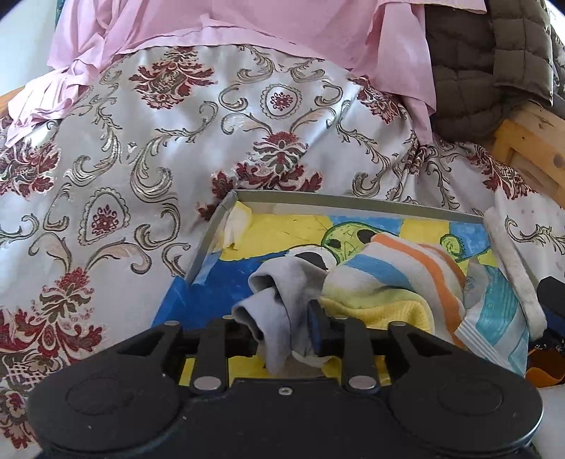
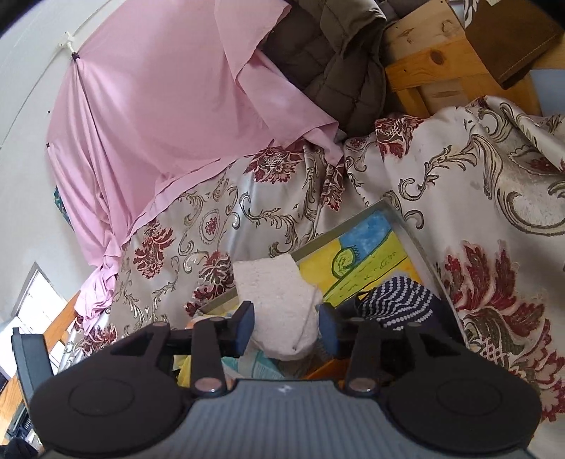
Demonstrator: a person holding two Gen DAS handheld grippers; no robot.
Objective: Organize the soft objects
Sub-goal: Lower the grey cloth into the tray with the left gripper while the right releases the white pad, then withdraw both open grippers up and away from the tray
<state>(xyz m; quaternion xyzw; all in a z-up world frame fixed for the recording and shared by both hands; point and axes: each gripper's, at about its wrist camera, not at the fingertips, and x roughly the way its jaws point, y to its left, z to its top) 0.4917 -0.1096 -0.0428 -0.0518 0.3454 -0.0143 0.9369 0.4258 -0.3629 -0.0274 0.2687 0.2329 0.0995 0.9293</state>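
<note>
A shallow grey-rimmed tray (image 1: 353, 199) lined with a bright blue and yellow drawing lies on the bedcover. In it, a grey sock (image 1: 279, 282) is bunched between the fingers of my left gripper (image 1: 282, 325), whose jaws stand apart and do not clamp it. Beside it lies a sock striped orange, blue and yellow (image 1: 399, 272). In the right wrist view, a white fuzzy sock (image 2: 279, 300) lies over the tray's rim (image 2: 406, 226) between the blue pads of my right gripper (image 2: 286, 326), with a small gap on each side. A navy dotted sock (image 2: 399, 300) lies to its right.
A silver satin bedcover with red floral pattern (image 1: 159, 159) surrounds the tray. A pink sheet (image 1: 229, 24) hangs behind it. A dark quilted jacket (image 1: 476, 70) and a wooden frame (image 1: 529, 148) stand at the right. The white sock (image 1: 512, 268) drapes the tray's right rim.
</note>
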